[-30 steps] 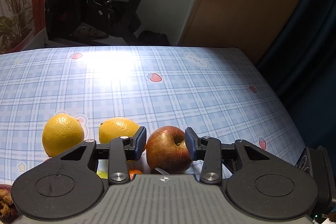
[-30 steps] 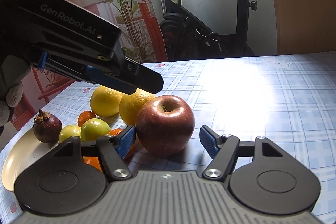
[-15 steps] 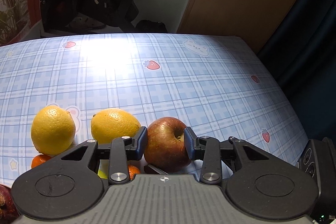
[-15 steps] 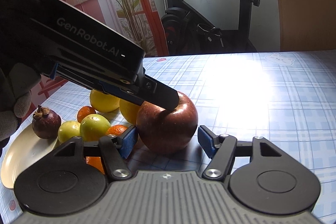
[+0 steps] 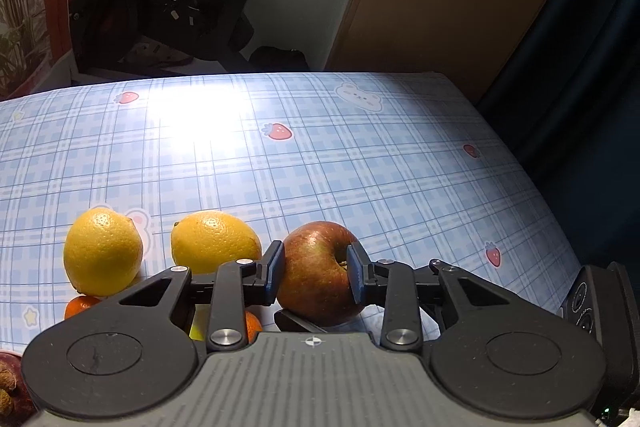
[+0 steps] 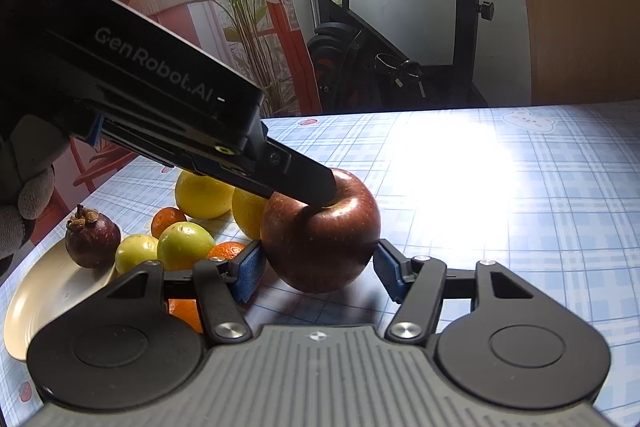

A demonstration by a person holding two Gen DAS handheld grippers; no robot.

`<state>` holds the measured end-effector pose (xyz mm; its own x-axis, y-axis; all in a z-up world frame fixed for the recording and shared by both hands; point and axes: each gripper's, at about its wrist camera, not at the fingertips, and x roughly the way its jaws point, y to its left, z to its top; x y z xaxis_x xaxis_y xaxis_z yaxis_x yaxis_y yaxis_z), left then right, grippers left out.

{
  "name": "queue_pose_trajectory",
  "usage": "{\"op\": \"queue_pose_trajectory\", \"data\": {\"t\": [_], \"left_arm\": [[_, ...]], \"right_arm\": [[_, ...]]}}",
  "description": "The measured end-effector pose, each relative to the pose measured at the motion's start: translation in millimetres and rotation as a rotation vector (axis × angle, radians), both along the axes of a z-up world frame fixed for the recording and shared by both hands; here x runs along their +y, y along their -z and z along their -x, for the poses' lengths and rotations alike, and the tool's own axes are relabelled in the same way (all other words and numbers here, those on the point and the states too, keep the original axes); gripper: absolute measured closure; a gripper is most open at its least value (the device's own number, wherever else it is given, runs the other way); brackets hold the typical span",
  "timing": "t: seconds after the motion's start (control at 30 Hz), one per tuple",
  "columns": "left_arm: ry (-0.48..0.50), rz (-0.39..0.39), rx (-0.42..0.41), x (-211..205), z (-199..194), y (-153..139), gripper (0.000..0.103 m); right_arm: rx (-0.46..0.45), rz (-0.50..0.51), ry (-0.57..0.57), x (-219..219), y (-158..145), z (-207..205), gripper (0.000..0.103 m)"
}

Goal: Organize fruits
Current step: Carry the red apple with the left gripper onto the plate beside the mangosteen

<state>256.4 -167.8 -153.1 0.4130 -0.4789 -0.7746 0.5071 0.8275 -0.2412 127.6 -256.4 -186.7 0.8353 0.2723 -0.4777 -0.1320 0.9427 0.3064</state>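
Observation:
A red apple [image 5: 312, 291] [image 6: 320, 239] rests on the blue checked tablecloth [image 5: 320, 167], caught between both grippers. My left gripper [image 5: 316, 267] comes down on it from above with its jaws closing. One pad presses the apple's side and the other sits in the stem hollow, where its finger [image 6: 304, 179] shows in the right wrist view. My right gripper [image 6: 318, 267] reaches in low from the near side, its blue pads against the apple's left and right flanks. A right finger [image 5: 296, 321] shows under the apple.
Two yellow citrus fruits [image 5: 102, 253] [image 5: 214, 241] lie left of the apple. A cream plate [image 6: 40, 299] holds a mangosteen [image 6: 92, 239]; two green fruits [image 6: 184, 245] and small oranges [image 6: 168, 221] sit beside it. A gloved hand [image 6: 24, 195] holds the left gripper. An exercise bike [image 6: 400, 59] stands beyond the table.
The left gripper came down onto the apple and its jaws narrowed onto it. The right gripper's jaws closed in from a wider gap until their pads met the apple's sides.

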Motion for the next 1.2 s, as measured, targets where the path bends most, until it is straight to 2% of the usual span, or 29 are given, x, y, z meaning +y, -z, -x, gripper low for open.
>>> {"op": "queue_pose_trajectory", "data": {"t": [0.1, 0.3, 0.47, 0.67, 0.87, 1.0, 1.2], "left_arm": [[0.007, 0.015, -0.006, 12.9, 11.7, -9.6, 0.067], [-0.039, 0.054, -0.041, 61.5, 38.9, -34.5, 0.067], [-0.099, 0.059, -0.046, 118.3, 64.2, -50.2, 0.067], [-0.175, 0.052, -0.013, 195.3, 86.1, -60.4, 0.067], [-0.257, 0.069, 0.012, 250.6, 92.2, -48.9, 0.067], [-0.271, 0.067, 0.020, 271.4, 87.1, -35.6, 0.067], [-0.320, 0.102, 0.041, 295.6, 77.8, -19.0, 0.067]], "right_arm": [[0.008, -0.014, -0.012, 6.4, -10.9, 7.3, 0.041], [-0.017, 0.064, -0.107, 47.7, -40.4, 13.1, 0.041], [-0.034, 0.105, -0.229, 104.8, -54.6, 14.9, 0.041], [-0.008, 0.056, -0.367, 171.0, -57.2, 11.2, 0.041], [0.020, 0.164, -0.495, 232.6, -49.5, -6.4, 0.041], [0.074, 0.182, -0.524, 259.1, -35.7, -23.1, 0.041], [0.083, 0.276, -0.532, 289.3, -21.2, -46.3, 0.041]]}}
